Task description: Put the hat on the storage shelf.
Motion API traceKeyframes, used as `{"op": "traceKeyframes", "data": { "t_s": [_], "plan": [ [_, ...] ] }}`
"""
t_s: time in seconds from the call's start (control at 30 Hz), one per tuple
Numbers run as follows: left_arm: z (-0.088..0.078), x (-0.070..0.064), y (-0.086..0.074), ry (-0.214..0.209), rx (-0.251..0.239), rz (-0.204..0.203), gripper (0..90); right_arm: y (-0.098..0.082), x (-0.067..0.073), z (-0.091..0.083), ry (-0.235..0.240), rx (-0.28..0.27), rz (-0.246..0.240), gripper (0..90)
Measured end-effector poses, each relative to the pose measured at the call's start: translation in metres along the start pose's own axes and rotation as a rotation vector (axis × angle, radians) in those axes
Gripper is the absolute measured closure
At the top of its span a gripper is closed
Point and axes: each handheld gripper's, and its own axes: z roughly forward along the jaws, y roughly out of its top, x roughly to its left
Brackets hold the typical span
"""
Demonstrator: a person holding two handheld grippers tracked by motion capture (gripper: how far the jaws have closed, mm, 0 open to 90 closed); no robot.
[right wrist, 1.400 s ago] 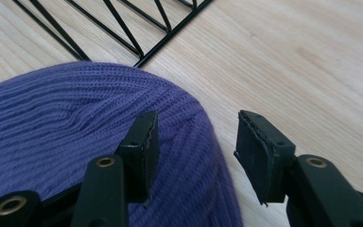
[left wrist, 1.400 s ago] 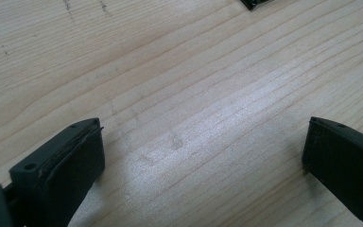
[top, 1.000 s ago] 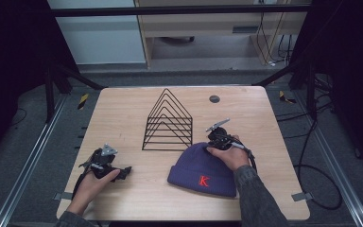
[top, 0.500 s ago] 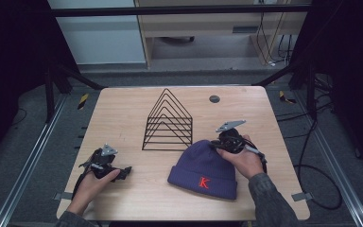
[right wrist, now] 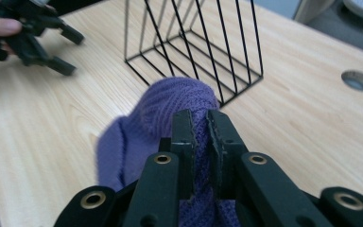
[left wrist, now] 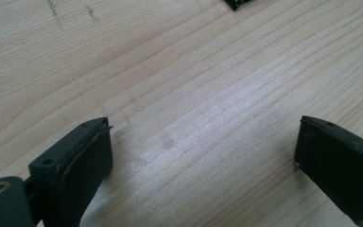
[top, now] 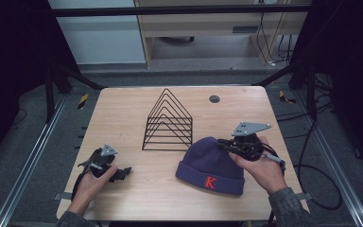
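A purple knit beanie (top: 208,165) with a red K on its cuff lies on the wooden table (top: 123,109), right of centre. My right gripper (top: 223,144) is shut on the knit at the beanie's crown. In the right gripper view its jaws (right wrist: 199,118) pinch a fold of the purple fabric (right wrist: 170,101), which hangs raised. My left gripper (top: 122,173) rests on the table at the near left, held by a hand. Its jaws (left wrist: 203,146) stand open over bare wood with nothing between them, and they have just been closing a little.
A black wire file rack (top: 168,120) stands mid-table just behind the beanie, close to the right gripper (right wrist: 194,38). A round cable hole (top: 214,99) sits near the far edge. The left gripper (right wrist: 68,52) shows at the upper left of the right gripper view.
My right gripper has risen and shifted right with the beanie's crown pinched, pulling the fabric up. The left hand has stayed in place.
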Motion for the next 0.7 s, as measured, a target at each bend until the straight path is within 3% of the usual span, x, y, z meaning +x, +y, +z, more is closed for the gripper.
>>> {"op": "traceKeyframes", "data": {
  "t_s": [0.13, 0.3, 0.33, 0.4, 0.43, 0.53, 0.57, 0.6, 0.67, 0.7],
  "plan": [
    [-0.006, 0.000, 0.003, -0.004, -0.033, -0.001, 4.7, 0.009, 0.002, -0.014, -0.004, -0.016, -0.037, 82.4],
    [-0.026, -0.003, 0.013, -0.008, -0.156, -0.017, 6.4, 0.022, -0.004, -0.033, -0.024, -0.053, -0.055, 82.8],
    [-0.026, -0.003, 0.013, -0.008, -0.156, -0.017, 6.6, 0.022, -0.004, -0.033, -0.024, -0.053, -0.055, 82.8],
    [-0.039, -0.006, 0.024, -0.011, -0.219, -0.016, 7.1, 0.030, -0.013, -0.042, -0.031, -0.073, -0.048, 83.1],
    [-0.039, -0.006, 0.024, -0.011, -0.219, -0.016, 7.2, 0.030, -0.013, -0.042, -0.031, -0.073, -0.048, 83.1],
    [-0.056, -0.012, 0.041, -0.011, -0.263, 0.017, 8.3, 0.044, -0.023, -0.051, -0.039, -0.085, -0.037, 83.5],
    [-0.064, -0.013, 0.053, -0.012, -0.284, 0.025, 8.7, 0.048, -0.024, -0.052, -0.037, -0.091, -0.036, 83.5],
    [-0.064, -0.013, 0.053, -0.012, -0.284, 0.025, 8.9, 0.048, -0.024, -0.052, -0.037, -0.091, -0.036, 83.5],
    [-0.075, -0.014, 0.079, -0.043, -0.315, 0.032, 8.9, 0.062, -0.028, -0.055, -0.036, -0.100, -0.033, 83.5],
    [-0.075, -0.014, 0.079, -0.043, -0.315, 0.032, 8.9, 0.062, -0.028, -0.055, -0.036, -0.100, -0.033, 83.5]
  ]
}}
